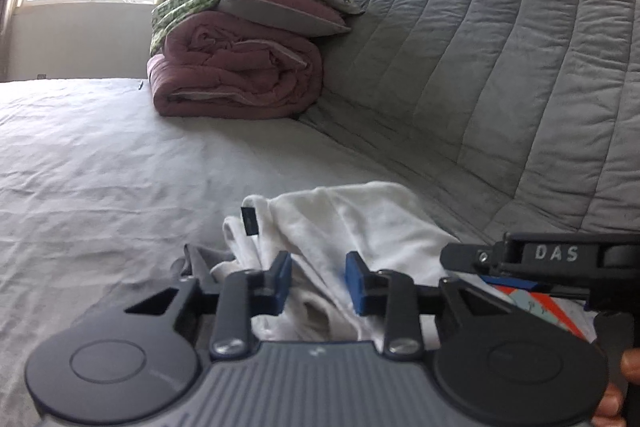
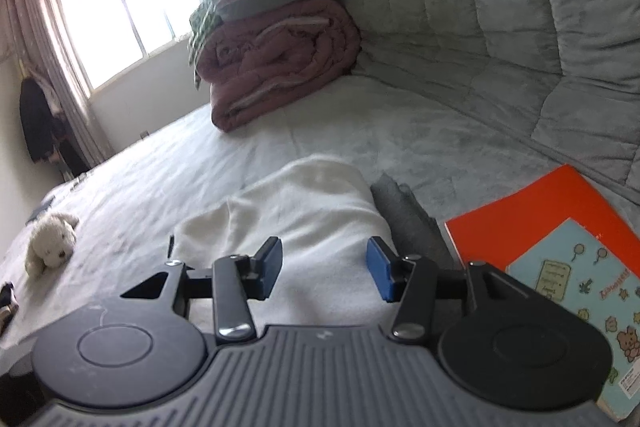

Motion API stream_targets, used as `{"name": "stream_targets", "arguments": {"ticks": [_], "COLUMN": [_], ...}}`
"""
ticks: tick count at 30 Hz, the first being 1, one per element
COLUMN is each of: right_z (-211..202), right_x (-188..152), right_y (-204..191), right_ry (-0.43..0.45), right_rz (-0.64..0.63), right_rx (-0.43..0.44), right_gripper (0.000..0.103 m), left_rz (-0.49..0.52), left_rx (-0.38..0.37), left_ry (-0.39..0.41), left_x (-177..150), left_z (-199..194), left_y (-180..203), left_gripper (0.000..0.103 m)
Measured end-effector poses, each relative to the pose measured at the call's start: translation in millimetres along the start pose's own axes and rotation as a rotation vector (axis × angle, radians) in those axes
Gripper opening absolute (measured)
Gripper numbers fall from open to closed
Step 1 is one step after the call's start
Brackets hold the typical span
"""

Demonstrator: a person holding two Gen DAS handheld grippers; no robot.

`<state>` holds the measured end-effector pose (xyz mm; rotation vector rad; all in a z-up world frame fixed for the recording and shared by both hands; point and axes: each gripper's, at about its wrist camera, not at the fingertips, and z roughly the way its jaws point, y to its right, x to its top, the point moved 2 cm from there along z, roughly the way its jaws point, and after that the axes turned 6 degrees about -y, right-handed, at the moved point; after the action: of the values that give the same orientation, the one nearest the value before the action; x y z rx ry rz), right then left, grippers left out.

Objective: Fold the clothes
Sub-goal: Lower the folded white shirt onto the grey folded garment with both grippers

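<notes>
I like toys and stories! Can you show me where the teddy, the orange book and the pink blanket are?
teddy [image 2: 50, 241]: right wrist view, on its white body.
orange book [image 2: 520, 215]: right wrist view, on the orange cover.
pink blanket [image 1: 236, 79]: left wrist view, on the rolled front.

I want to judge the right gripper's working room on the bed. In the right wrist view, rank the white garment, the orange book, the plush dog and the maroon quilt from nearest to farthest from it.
1. White garment: just ahead of the right gripper.
2. Orange book: to the right, close by.
3. Plush dog: far left on the sheet.
4. Maroon quilt: rolled at the back, against the grey padded backrest.
</notes>
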<state>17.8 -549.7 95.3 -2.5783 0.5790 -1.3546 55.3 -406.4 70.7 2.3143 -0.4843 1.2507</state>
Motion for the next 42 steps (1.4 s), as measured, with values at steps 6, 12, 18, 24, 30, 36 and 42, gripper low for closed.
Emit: {"name": "stream_targets", "arguments": {"ticks": [6, 12, 18, 24, 30, 36, 42], "right_z": [6.6, 12.8, 15.1, 16.2, 11.0, 3.5, -16.6], "right_x": [-4.3, -7.8, -11.1, -12.2, -10.6, -5.0, 0.7], "right_y": [0.4, 2.6, 5.6, 9.5, 3.1, -2.0, 1.1], "right_ry": [-0.018, -0.032, -0.035, -0.034, -0.008, 0.01, 0.056], "right_rz": [-0.008, -0.002, 0.007, 0.018, -0.021, -0.019, 0.042], "right_rx": [-0.004, -0.004, 0.003, 0.022, 0.011, 0.004, 0.009], "right_gripper": [0.053, 0.053, 0.053, 0.053, 0.058, 0.069, 0.074], "left_rz": [0.01, -0.002, 0.007, 0.006, 0.002, -0.053, -0.103], "left_rx": [0.012, 0.012, 0.018, 0.026, 0.028, 0.008, 0.007], "left_ry": [-0.007, -0.02, -0.029, -0.022, -0.022, -0.014, 0.016], "left_x": [-5.7, -8.0, -10.6, -13.1, -9.2, -0.8, 8.9], "left_z": [3.5, 6.6, 8.8, 8.6, 6.1, -2.4, -20.3], "left_y": [-0.3, -1.7, -1.1, -1.0, -0.3, -1.8, -9.6], "left_gripper": [0.031, 0.031, 0.031, 0.031, 0.031, 0.034, 0.044]}}
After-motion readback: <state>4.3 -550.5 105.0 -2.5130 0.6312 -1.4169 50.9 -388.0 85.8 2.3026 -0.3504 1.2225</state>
